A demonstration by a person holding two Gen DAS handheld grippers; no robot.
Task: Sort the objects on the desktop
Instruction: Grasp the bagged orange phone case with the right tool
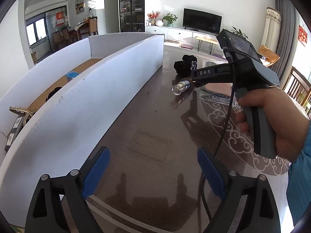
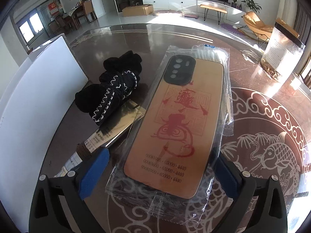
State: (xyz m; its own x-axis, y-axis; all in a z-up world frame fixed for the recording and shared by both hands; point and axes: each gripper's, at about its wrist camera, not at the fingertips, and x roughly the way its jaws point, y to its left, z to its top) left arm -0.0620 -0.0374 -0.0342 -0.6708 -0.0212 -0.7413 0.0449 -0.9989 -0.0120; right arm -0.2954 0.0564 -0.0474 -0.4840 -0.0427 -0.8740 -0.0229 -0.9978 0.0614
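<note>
Desktop objects lie scattered on the glossy brown counter, and the one in hand now is the phone case, tan with a red print and sealed in a clear wrapper. It lies flat on the counter between the right gripper's blue fingers, its near end reaching in between them. Those fingers stand wide, one on either side of the case, and I see no pad pressing its edges; nothing is held.

Just beyond the far end of the case, and partly under it, lies a clear packet of cotton swabs. Beyond the left finger sits a black knitted bundle with white stitching, resting on a long gold-coloured box that runs back toward that finger.

The left gripper hangs over bare counter with its fingers apart and nothing between them. The white sorting box stands just off its left finger; a starfish ornament and a few other items already lie inside. Farther ahead a small glass bottle lies on its side near the right hand.

I judge the step to be the approach to picking up the case. The next move calls for lowering the fingers to the counter and closing across the case's width; the slippery wrapper and thin profile may let it slide, so the grip should be square.
</note>
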